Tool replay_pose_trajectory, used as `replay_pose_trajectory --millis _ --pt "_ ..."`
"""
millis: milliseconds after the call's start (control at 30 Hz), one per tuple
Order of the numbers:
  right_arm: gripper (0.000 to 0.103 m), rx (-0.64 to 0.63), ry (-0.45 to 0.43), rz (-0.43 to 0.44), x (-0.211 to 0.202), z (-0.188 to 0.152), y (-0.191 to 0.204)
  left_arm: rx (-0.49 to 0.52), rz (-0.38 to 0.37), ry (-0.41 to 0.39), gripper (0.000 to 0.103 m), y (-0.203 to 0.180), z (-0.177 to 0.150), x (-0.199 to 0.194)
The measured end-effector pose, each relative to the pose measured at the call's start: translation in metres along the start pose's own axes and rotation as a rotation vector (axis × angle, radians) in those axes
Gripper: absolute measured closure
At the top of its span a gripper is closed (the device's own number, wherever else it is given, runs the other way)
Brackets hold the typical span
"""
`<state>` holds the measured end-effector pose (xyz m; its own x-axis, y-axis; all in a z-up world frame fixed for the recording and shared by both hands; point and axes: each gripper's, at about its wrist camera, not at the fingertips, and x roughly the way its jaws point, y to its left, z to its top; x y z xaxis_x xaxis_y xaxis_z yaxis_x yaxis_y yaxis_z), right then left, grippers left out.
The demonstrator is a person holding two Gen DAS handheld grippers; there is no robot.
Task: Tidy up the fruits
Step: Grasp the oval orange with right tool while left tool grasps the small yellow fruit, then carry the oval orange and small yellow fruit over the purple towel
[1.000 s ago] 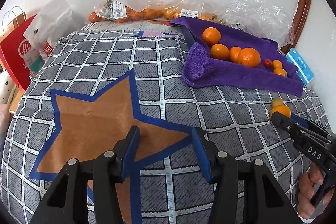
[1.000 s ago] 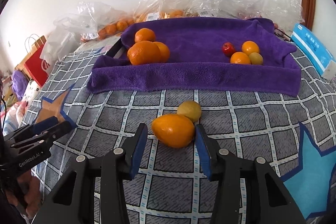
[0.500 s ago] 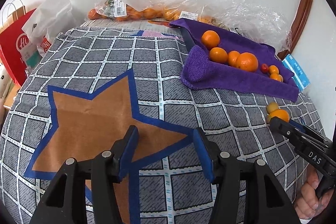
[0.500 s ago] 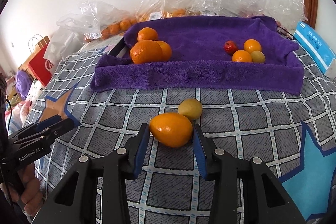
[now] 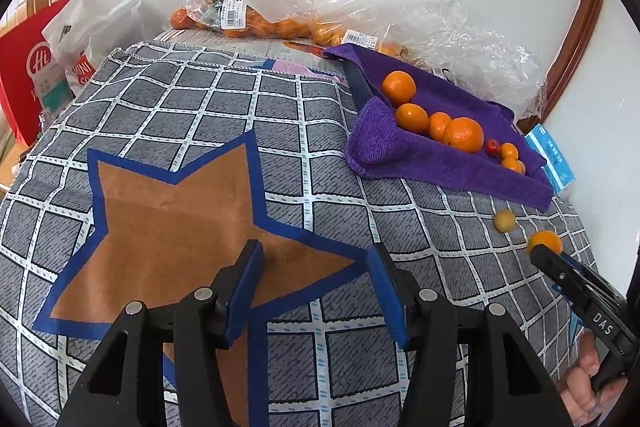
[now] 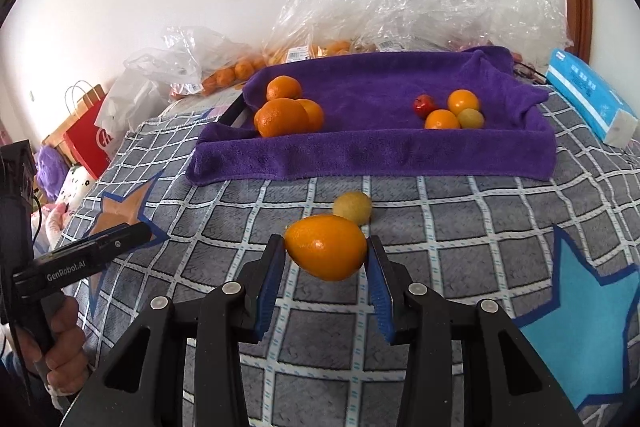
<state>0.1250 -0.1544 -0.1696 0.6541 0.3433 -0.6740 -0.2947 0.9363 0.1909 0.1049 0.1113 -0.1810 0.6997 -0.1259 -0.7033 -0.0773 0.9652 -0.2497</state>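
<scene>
Your right gripper (image 6: 326, 259) had clamped the oval orange kumquat-like fruit (image 6: 325, 247); your left gripper (image 5: 314, 287) stood open, empty. Next came carrying it onto the purple towel-lined tray (image 6: 372, 155).

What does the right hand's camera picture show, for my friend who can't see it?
The right gripper is pinching an oval orange fruit above a grey checked blanket, with a small yellow fruit lying just behind it. Farther back, a purple towel holds big oranges on the left and smaller fruits on the right.
</scene>
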Motion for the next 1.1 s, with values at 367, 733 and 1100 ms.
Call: replay_pose_trajectory --millis 367,733,1100 --pt "0.062 -0.016 -0.058 -0.141 -0.036 -0.001 -0.056 0.092 -0.06 0.049 0.052 -0.053 0.007 -0.01" --pt "0.062 -0.028 -0.086 -0.25 -0.041 -0.004 -0.108 0.313 -0.052 0.047 0.053 -0.164 0.004 0.024" --pt "0.062 0.074 -0.058 -0.117 -0.038 -0.008 -0.13 0.289 -0.026 0.089 0.078 -0.205 0.006 0.072"
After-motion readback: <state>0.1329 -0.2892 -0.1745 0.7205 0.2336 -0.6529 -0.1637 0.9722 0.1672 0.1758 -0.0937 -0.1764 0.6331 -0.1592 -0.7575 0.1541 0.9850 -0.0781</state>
